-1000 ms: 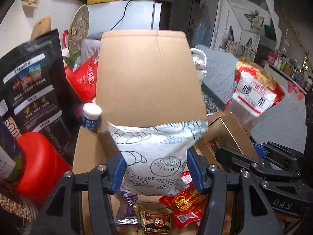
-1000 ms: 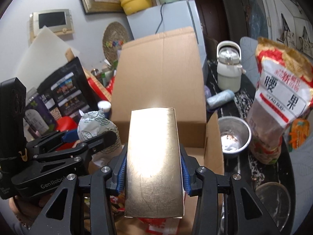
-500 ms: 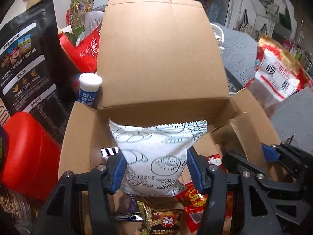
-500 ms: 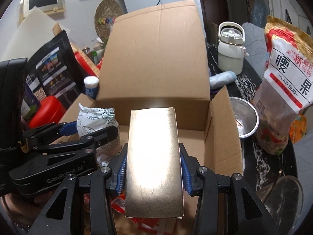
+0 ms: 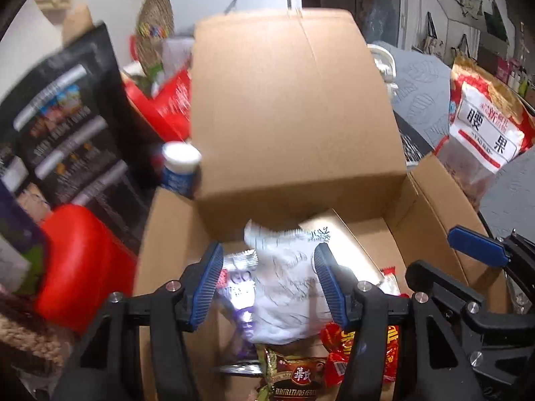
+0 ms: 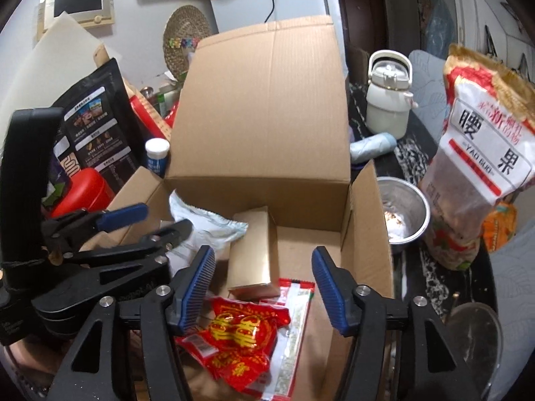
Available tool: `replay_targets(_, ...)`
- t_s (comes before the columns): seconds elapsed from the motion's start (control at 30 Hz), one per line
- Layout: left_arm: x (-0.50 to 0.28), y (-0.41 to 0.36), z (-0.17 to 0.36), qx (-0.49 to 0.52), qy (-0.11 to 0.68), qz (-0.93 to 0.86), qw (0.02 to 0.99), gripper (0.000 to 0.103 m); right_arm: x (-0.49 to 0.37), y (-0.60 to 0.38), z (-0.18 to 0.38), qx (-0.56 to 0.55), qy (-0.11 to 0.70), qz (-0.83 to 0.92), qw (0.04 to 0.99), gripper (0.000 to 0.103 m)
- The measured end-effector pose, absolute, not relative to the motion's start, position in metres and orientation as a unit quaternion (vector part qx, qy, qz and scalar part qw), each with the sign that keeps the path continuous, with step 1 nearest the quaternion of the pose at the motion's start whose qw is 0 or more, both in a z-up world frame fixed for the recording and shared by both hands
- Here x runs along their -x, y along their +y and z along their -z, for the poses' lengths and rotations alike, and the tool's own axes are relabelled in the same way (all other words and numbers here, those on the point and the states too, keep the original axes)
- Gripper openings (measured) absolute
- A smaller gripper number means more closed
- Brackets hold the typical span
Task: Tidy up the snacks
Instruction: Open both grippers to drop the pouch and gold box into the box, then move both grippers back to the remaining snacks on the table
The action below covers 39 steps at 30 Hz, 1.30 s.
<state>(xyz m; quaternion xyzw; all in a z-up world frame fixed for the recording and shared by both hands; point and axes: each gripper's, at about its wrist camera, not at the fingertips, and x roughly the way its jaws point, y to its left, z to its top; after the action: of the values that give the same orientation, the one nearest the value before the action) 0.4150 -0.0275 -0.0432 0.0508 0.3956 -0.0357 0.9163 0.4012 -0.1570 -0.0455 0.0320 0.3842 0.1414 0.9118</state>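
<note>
Inside, the open cardboard box (image 6: 364,234) held the snacks: a gold carton (image 6: 250,254) lay on its floor near the middle, free of the right gripper (image 6: 262,287), whose fingers were spreading apart with nothing between the blue pads. A red foil packet (image 6: 240,337) lay nearer, partly under those fingers, its lower edge cut off by the frame.

Left of the carton, the white printed bag (image 5: 287,287) sat between the fingers of the left gripper (image 5: 269,284). The right pad touched the bag; motion blur and the bag's folds hid whether the left pad pressed it, so a firm grip could not be told. Beneath the bag a purple wrapper (image 5: 239,287) and a brown packet (image 5: 297,377) showed only in part.

Behind, the box's tall far flap (image 6: 267,110) stood upright and hid what lay beyond it. On the counter to the right stood a cashew bag (image 6: 481,160), a steel bowl (image 6: 401,210) and a white kettle (image 6: 388,100); to the left, a red container (image 6: 83,190) and a black pouch (image 6: 97,123), blurred in the left view.
</note>
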Motion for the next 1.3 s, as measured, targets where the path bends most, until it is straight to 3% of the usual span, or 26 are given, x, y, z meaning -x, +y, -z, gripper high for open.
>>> replay_targets(0.87,-0.294,-0.024,-0.06,-0.053,0.297,0.052,0.952,0.056,-0.291,-0.177,-0.041,-0.044,0.295,-0.134,0.945,0.061)
replay_targets(1.3,-0.215,-0.026,-0.065,-0.062,0.287,0.084,0.952,0.056,-0.209,-0.176,-0.051,-0.04,0.278,-0.134,0.95,0.067)
